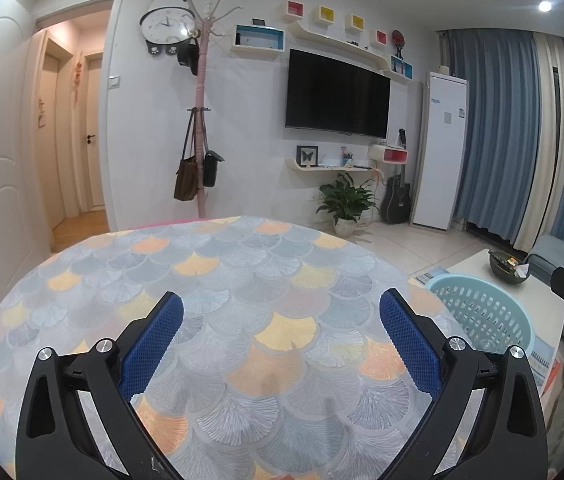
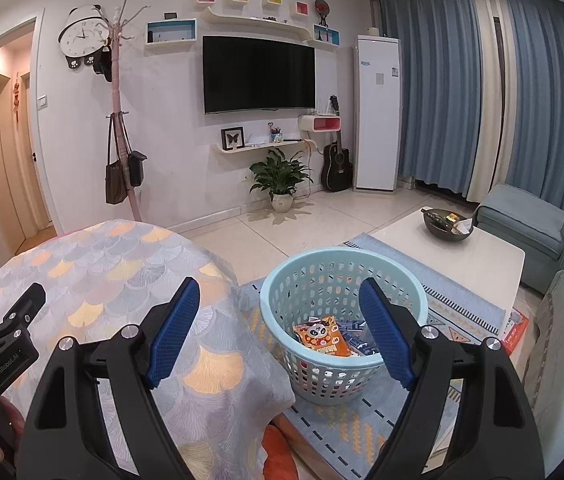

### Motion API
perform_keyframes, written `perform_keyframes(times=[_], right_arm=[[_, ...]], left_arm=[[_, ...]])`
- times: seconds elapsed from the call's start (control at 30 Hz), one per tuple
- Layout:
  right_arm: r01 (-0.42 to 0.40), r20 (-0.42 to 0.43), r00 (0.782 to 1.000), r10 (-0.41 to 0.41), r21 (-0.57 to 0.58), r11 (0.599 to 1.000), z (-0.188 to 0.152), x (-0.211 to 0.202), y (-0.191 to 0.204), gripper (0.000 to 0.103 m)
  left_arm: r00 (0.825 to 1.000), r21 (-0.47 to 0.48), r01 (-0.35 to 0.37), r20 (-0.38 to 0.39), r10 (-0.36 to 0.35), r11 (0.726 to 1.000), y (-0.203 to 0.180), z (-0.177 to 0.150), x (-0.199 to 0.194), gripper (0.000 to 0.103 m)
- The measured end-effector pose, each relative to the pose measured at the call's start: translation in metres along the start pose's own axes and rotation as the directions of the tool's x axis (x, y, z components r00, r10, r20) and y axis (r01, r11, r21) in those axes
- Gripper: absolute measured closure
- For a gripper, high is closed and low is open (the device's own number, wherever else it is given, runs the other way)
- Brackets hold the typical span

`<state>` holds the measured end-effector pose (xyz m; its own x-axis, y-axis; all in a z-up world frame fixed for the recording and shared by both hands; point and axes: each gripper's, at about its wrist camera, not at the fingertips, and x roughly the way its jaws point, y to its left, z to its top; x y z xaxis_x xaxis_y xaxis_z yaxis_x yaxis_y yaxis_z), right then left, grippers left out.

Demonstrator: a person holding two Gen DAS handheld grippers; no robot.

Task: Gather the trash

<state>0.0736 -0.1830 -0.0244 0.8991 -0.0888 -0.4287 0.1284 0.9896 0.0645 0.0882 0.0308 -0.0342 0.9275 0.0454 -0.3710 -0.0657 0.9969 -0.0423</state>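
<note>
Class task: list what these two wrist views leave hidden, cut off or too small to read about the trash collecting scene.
- Basket contents: the right wrist view shows an orange wrapper; the right claw finger and rim hide the rest.
- Basket interior: in the left wrist view only the rim shows, cut off behind the cloth-covered table.
- Dark bowl: contents too small to identify.
- Left claw: open, nothing between.

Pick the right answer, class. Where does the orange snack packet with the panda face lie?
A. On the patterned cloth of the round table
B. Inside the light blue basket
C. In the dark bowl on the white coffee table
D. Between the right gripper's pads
B: in the right wrist view the orange snack packet lies at the bottom of the light blue basket, among other wrappers.
</note>
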Motion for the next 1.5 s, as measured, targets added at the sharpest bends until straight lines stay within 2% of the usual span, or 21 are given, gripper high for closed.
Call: perform_keyframes(times=[0.93, 1.13, 1.37, 1.5], right_arm=[[-0.012, -0.012, 1.000, 0.012, 0.016, 1.000, -0.002, 0.000, -0.002, 0.025], [-0.014, -0.022, 1.000, 0.014, 0.009, 1.000, 0.000, -0.001, 0.001, 0.025], [0.017, -0.067, 0.998, -0.015, 0.027, 0.999, 0.003, 0.005, -0.002, 0.025], [0.012, -0.056, 0.998, -0.010, 0.032, 0.999, 0.005, 0.002, -0.002, 0.025]], left_arm=[[1.000, 0.031, -0.006, 0.013, 0.005, 0.999, -0.005, 0.001, -0.002, 0.007], [0.999, 0.019, -0.024, 0.037, 0.024, 1.000, -0.005, 0.006, -0.010, 0.007], [1.000, 0.026, -0.021, -0.001, 0.021, 0.999, -0.006, 0.018, -0.018, 0.007], [1.000, 0.023, -0.016, 0.007, 0.016, 1.000, -0.008, 0.026, -0.024, 0.008]])
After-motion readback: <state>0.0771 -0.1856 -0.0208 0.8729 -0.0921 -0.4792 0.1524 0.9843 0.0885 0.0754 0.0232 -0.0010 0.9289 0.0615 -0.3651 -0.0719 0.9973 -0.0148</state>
